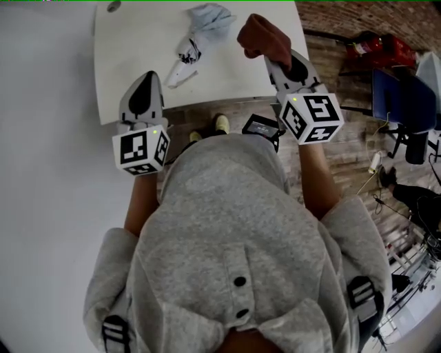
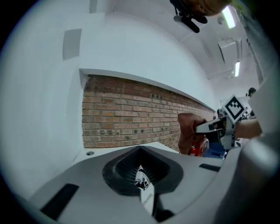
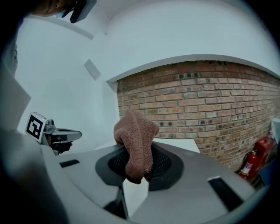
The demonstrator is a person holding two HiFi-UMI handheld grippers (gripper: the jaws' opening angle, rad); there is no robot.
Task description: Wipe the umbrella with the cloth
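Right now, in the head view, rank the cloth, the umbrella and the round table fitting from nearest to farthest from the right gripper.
1. cloth, in the right gripper jaws.
2. umbrella, folded, to its left.
3. round fitting, far left corner of the table.

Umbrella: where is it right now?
In the head view the folded umbrella lies on the white table at top centre, just left of the brown cloth in the right claw.
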